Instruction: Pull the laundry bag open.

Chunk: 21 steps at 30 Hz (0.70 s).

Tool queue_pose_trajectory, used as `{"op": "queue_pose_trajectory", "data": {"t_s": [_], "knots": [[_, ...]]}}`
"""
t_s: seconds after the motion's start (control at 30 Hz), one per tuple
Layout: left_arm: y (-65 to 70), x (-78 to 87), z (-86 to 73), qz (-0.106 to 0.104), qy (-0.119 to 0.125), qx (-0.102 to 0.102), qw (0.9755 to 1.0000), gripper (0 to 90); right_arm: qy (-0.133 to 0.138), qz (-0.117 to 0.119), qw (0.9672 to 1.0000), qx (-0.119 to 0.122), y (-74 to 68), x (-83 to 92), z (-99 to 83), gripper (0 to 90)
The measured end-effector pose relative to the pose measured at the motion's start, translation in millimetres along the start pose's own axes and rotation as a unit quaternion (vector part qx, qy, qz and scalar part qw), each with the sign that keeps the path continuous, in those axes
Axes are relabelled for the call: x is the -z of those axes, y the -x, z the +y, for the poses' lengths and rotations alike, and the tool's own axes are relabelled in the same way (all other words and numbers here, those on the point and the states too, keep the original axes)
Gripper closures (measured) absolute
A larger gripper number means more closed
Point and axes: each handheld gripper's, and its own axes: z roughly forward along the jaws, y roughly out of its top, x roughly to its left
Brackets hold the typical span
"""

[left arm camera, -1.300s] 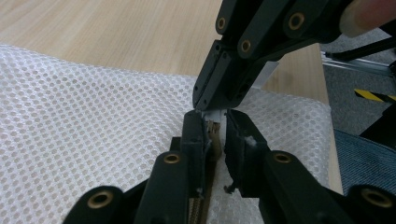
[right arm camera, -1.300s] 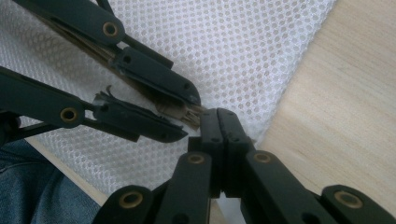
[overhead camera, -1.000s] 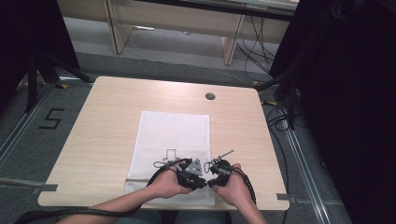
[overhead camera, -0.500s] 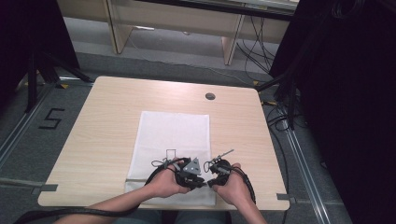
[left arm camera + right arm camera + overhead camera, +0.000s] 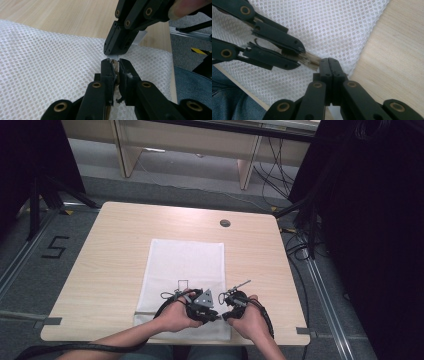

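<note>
Left gripper view shows a white mesh cloth (image 5: 50, 62) with round holes, lying flat on the tabletop (image 5: 110, 250). Left tool (image 5: 113, 66) clamps a small brownish piece, too frayed to identify; right tool (image 5: 329, 65) is closed on the cloth's edge.

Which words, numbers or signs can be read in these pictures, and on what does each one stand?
"5": black mark on the grey floor left of the wooden table, high view.
Small black rectangle outline, no text: on the white mesh bag.
Nothing else readable; both gripper views carry no lettering.
</note>
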Motion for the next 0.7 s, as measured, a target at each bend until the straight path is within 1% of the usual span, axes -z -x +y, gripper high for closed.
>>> {"op": "queue_pose_trajectory", "data": {"t_s": [0.03, 0.1, 0.13, 0.17, 0.2, 0.27, 0.3, 0.33, 0.37, 0.43, 0.47, 0.5, 0.53, 0.57, 0.63, 0.67, 0.7], "knots": [[0.1, 0.6, 0.1, 0.000, 0.001, -0.001, 1.0000, 82.0, -0.003, -0.001, 1.0000, -0.005, -0.4, 0.5, 0.1, 90.0], [-0.7, 1.4, 0.4, -0.001, -0.001, -0.011, 0.9999, 82.0, 0.000, 0.002, 1.0000, 0.002, 0.8, -0.1, 0.1, 90.0], [-0.5, 1.7, 0.1, 0.000, -0.001, -0.007, 1.0000, 82.0, 0.001, 0.002, 1.0000, 0.002, 0.8, -0.1, 0.0, 90.0], [0.0, 1.7, -0.5, 0.000, 0.001, 0.000, 1.0000, 81.9, 0.004, 0.002, 1.0000, 0.004, 0.8, -0.1, 0.0, 90.0], [-0.1, 1.9, -0.8, -0.001, 0.001, 0.000, 1.0000, 82.0, 0.004, 0.002, 1.0000, 0.004, 0.8, -0.1, -0.1, 90.0], [-1.2, 1.8, -0.9, -0.002, 0.003, -0.006, 1.0000, 82.0, 0.003, 0.003, 1.0000, 0.004, 1.2, 0.0, -0.1, 90.0], [-0.8, 1.8, -1.1, -0.002, 0.003, -0.004, 1.0000, 81.9, -0.003, 0.001, 1.0000, -0.008, -0.1, 0.6, -0.3, 90.0], [-1.0, 1.9, -1.0, -0.002, 0.003, -0.004, 1.0000, 81.9, -0.002, 0.000, 1.0000, -0.007, 0.1, 0.5, -0.4, 90.0], [-1.0, 1.9, -0.9, -0.002, 0.003, -0.005, 1.0000, 81.9, -0.004, -0.001, 0.9999, -0.011, -0.5, 1.0, -0.4, 90.0], [-0.8, 2.1, -0.9, -0.001, 0.002, -0.006, 1.0000, 82.0, -0.001, 0.002, 1.0000, -0.008, 0.3, 0.6, -0.4, 90.0], [-0.6, 2.0, -0.9, 0.000, 0.002, -0.005, 1.0000, 82.0, -0.003, 0.004, 0.9999, -0.014, -0.4, 0.7, -0.5, 90.0], [0.3, 2.2, -1.0, 0.001, 0.002, 0.002, 1.0000, 82.0, 0.002, 0.007, 0.9999, -0.010, -0.2, 0.2, -0.6, 90.0], [0.3, 2.3, -1.2, 0.001, 0.005, 0.002, 1.0000, 82.0, 0.002, 0.004, 1.0000, -0.003, 0.9, 0.6, -0.5, 90.0], [0.2, 3.2, -1.2, 0.000, 0.003, 0.004, 1.0000, 82.0, 0.002, 0.004, 1.0000, -0.003, 1.0, 0.6, -0.5, 90.0], [-0.4, 4.6, -1.5, 0.001, 0.002, 0.003, 1.0000, 82.0, 0.003, 0.004, 1.0000, -0.002, 0.8, 0.4, -0.5, 90.0], [-0.4, 4.9, -1.7, 0.001, 0.001, 0.002, 1.0000, 82.0, -0.001, 0.002, 1.0000, -0.008, 0.3, 0.6, -0.5, 90.0], [-0.3, 5.2, -1.9, 0.001, 0.003, 0.003, 1.0000, 82.0, -0.002, 0.002, 1.0000, -0.008, 0.2, 0.7, -0.4, 90.0]]}}
